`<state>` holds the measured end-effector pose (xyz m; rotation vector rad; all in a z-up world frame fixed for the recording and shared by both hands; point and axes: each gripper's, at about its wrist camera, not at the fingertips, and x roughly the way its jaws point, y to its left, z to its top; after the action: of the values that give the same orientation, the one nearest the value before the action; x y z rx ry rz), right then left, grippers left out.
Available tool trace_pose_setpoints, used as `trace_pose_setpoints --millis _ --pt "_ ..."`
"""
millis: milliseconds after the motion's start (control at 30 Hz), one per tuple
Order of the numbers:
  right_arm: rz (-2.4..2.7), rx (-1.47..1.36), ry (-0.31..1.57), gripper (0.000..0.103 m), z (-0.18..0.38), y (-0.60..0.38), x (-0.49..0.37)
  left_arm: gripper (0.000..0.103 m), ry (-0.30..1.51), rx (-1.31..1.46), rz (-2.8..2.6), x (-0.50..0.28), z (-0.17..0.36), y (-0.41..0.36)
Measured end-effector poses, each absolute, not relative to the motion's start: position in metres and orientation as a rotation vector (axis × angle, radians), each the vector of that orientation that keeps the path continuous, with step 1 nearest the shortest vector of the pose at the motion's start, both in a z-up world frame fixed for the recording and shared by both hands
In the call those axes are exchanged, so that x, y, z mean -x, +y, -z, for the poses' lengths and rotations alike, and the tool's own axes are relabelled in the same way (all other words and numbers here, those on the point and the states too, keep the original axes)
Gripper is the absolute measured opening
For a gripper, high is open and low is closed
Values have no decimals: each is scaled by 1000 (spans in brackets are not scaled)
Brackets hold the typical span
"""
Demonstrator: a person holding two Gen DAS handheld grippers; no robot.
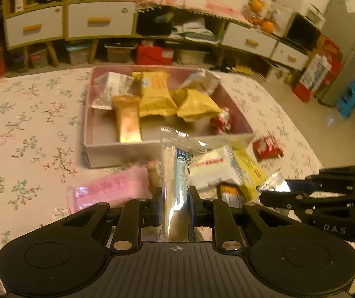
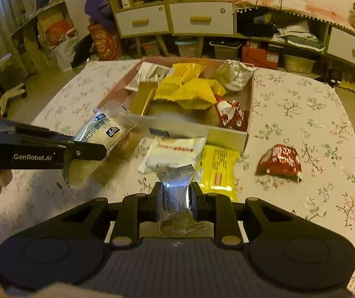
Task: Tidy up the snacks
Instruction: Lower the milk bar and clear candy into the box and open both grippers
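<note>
Left wrist view: my left gripper point(image 1: 175, 204) has its jaws closed on a clear packet with blue print point(image 1: 175, 173), pinched at its lower half so the long wrapper stands up out of the fingers toward 12 o'clock; I judge the low grip leaves the top end free to lead into the box. The pink box point(image 1: 98, 154) sits beyond the packet at 12 o'clock on the floral tablecloth point(image 1: 23, 129) and already holds yellow packets point(image 1: 154, 94), a gold bar point(image 1: 127, 121), white packets and a red one. A pink packet point(image 1: 108, 188) lies flat at 9 o'clock of the jaws, near the box's front wall; a white packet point(image 1: 212, 171) lies at 2 o'clock, a small red packet point(image 1: 266, 146) beyond it. The right gripper point(image 1: 274, 196) enters from 3 o'clock with a silver wrapper point(image 1: 274, 183) at its tip. Right wrist view: my right gripper point(image 2: 176, 204) is closed on that silver wrapper point(image 2: 176, 193), gripped across its middle, its crimped end up at 12 o'clock. Just beyond lie the white packet point(image 2: 175, 154) and a flat yellow packet point(image 2: 217, 166), both close against the box's point(image 2: 227, 136) near wall, still to be sorted. The red packet point(image 2: 279, 161) sits apart at 2 o'clock. The left gripper point(image 2: 95, 150) shows at 9 o'clock, its packet point(image 2: 103, 129) slanting toward the box's near corner. Both loads look clear of the cloth, so I judge this the carry toward the box.
</note>
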<state>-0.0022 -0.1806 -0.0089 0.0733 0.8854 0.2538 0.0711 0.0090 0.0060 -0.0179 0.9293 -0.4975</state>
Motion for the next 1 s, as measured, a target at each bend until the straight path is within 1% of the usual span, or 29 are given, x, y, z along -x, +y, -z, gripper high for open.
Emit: trace_pose_setpoints --millis 267,433,633,1000 --pt "-241 -184 869 20 -5 -175 -30 17 904 100 392 -95 -19 21" --pt "-220 -265 867 21 -4 -174 -53 17 900 139 326 -118 -21 29" --pt "-195 -335 881 21 3 -171 -79 17 898 128 272 -147 -20 30" --pt "-204 -449 837 21 11 -162 -103 17 896 38 243 -185 -3 15"
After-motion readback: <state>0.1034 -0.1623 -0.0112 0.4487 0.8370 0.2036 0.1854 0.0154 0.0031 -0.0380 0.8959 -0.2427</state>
